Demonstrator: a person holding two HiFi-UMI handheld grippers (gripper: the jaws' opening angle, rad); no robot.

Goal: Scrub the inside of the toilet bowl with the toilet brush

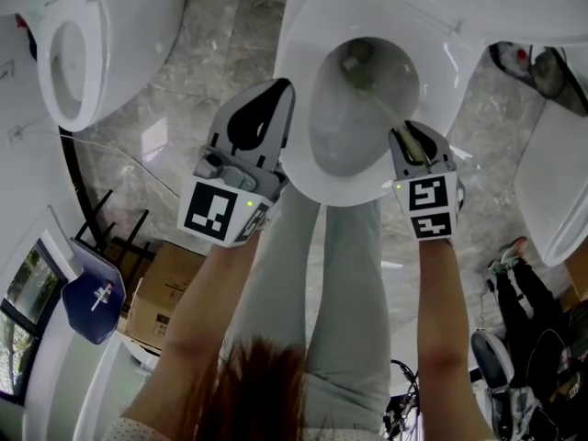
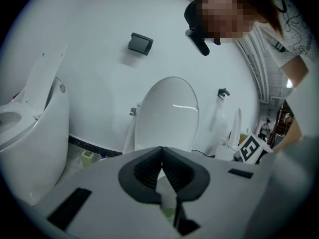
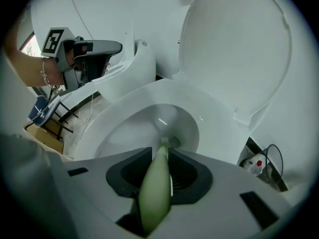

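Observation:
The white toilet bowl (image 1: 303,168) stands open below me with its lid (image 3: 234,49) raised. My right gripper (image 1: 411,138) is over the bowl's right rim, shut on the pale green handle (image 3: 155,193) of the toilet brush. The handle (image 1: 390,113) slants down into the bowl. The brush head (image 1: 356,67) sits low near the drain and shows in the right gripper view as white bristles (image 3: 167,142). My left gripper (image 1: 278,95) hovers beside the bowl's left rim, shut with nothing in it. In its own view the left gripper (image 2: 161,164) points at a neighbouring toilet's lid (image 2: 169,113).
More toilets stand at the left (image 1: 83,53) and at the right (image 1: 551,191). A cardboard box (image 1: 161,292) and a blue chair (image 1: 92,297) sit at lower left. The person's trousered legs (image 1: 340,292) are in front of the bowl. A corded device (image 3: 254,163) lies beside its base.

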